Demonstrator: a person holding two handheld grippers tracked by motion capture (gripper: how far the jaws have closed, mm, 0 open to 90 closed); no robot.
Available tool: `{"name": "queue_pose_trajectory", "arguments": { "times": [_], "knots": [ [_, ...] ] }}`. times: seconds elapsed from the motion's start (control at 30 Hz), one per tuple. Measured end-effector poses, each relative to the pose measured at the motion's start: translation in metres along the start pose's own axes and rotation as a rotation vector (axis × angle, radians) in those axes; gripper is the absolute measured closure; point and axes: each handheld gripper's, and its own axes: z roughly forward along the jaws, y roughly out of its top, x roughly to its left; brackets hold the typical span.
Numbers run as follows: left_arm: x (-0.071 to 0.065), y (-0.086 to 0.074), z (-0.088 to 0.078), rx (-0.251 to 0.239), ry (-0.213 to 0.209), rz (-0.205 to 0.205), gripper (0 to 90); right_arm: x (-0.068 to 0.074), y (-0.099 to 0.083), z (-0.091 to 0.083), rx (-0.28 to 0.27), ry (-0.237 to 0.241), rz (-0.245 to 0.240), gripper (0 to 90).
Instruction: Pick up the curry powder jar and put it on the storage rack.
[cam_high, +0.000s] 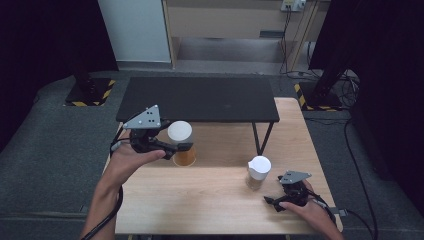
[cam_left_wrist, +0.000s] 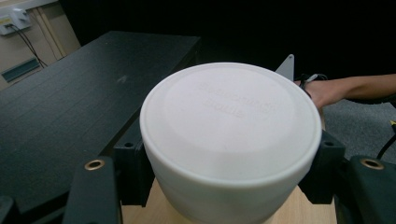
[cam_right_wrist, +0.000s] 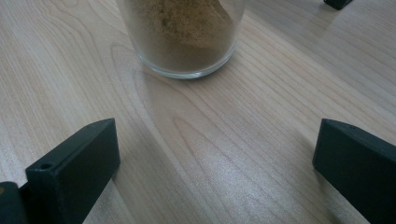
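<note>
My left gripper (cam_high: 176, 144) is shut on a round white lid (cam_high: 180, 132), held above the table's left part. In the left gripper view the lid (cam_left_wrist: 231, 121) sits tight between both black jaws. Right under it is a glass with orange contents (cam_high: 185, 157); whether lid and glass are joined I cannot tell. My right gripper (cam_high: 274, 202) rests open on the wooden table (cam_high: 210, 200) at the front right. Just ahead of it stands a white-lidded glass jar (cam_high: 258, 172) with brown powder (cam_right_wrist: 187, 37), apart from the jaws.
A low black bench (cam_high: 200, 97) stands across the table's far half, its leg (cam_high: 260, 137) near the brown jar. The person's other hand (cam_left_wrist: 327, 91) appears behind the lid. Grey carpet surrounds the table.
</note>
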Motion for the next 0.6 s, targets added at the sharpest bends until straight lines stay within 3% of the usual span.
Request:
{"name": "queue_pose_trajectory", "arguments": {
  "times": [0.43,0.6],
  "knots": [
    [0.01,0.023,-0.004,-0.018,0.008,0.023,32.8,0.0,0.0,0.0,0.0,0.0,0.0,1.3],
    [0.007,0.034,-0.004,0.002,0.021,0.036,32.7,0.0,0.0,0.0,0.0,0.0,0.0,1.3]
  ]
}}
